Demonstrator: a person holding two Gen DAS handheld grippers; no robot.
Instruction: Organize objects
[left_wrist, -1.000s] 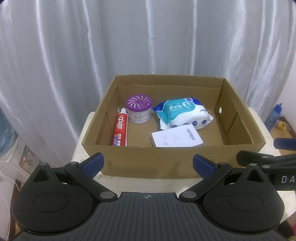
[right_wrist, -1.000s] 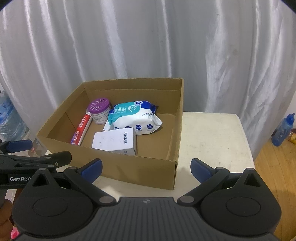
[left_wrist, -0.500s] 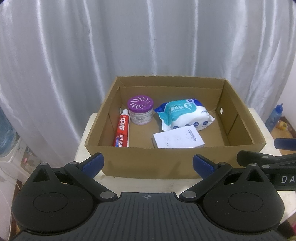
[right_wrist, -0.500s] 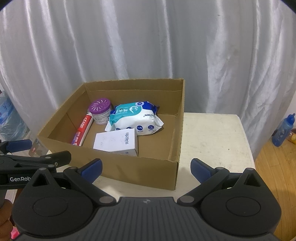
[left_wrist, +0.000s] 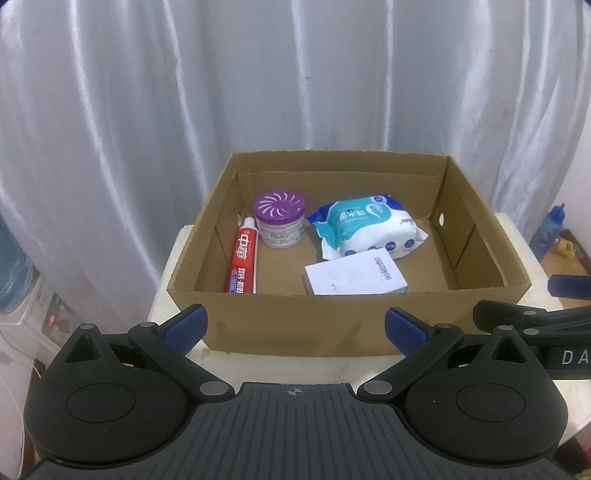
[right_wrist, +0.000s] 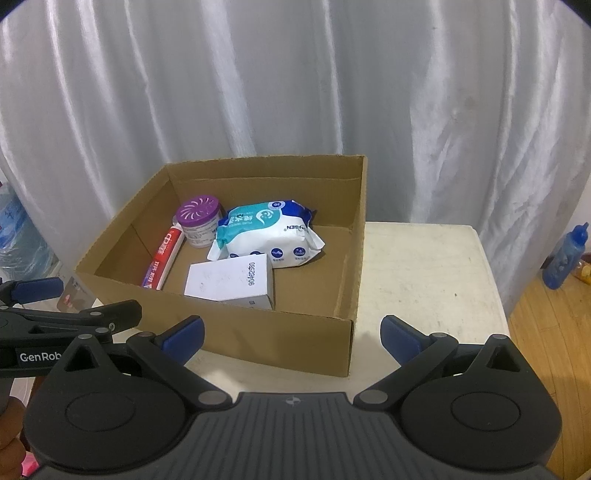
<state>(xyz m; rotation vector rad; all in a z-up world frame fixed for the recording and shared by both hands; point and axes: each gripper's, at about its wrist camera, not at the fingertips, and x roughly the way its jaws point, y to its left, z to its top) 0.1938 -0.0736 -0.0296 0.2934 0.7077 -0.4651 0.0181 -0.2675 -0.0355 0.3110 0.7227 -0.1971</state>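
while the cardboard box (left_wrist: 332, 321) sits slightly farther off than before, both grippers' fingers (left_wrist: 184, 326) spread wide — holding nothing

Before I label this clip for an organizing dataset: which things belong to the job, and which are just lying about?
Job: box, toothpaste, purple jar, wipes, white carton, all four inside the box.

Lying about: blue bottle on the floor, curtain, water jug.
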